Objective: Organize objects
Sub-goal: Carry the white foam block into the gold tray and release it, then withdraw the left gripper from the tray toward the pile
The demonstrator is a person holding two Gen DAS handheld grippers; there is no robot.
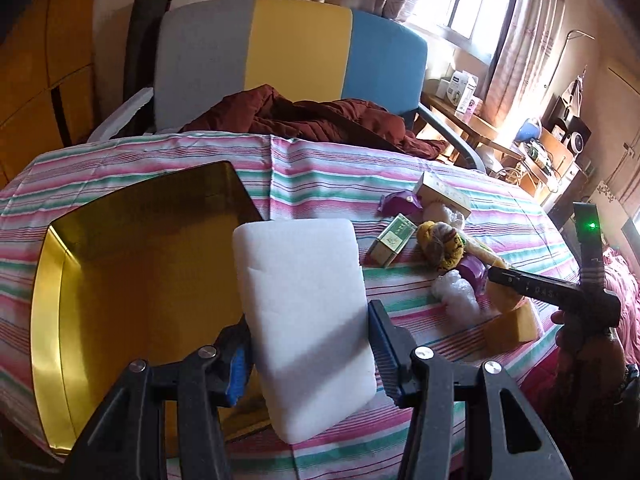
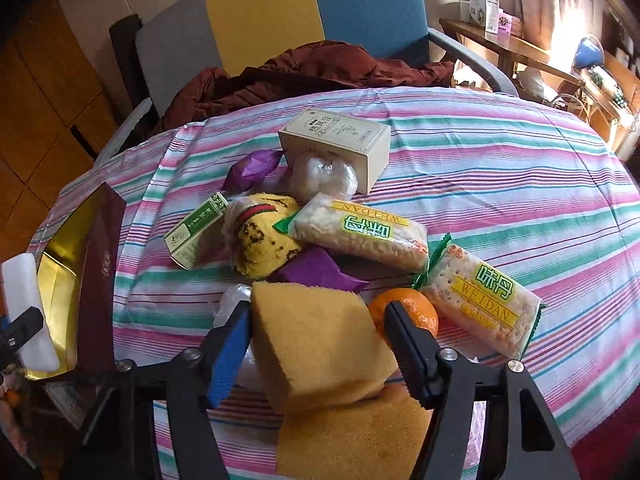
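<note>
Left gripper [image 1: 310, 356] fingers clamp white rectangular foam block [image 1: 304, 312] by long sides, above bench's left edge beside gold-lined open box [image 1: 132, 280]. Right gripper [image 2: 316, 356] fingers closing around yellow sponge wedge [image 2: 320, 352] near front edge; pad contact unclear. Both probably light, squashy; take across flat faces, gently.

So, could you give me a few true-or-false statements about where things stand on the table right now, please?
1. The left gripper holds a white foam block. True.
2. The gold box is full. False: nothing shows inside it.
3. The right gripper's jaws flank a yellow sponge. True.
4. The orange sits in the box. False: it lies on the striped cloth.
</note>
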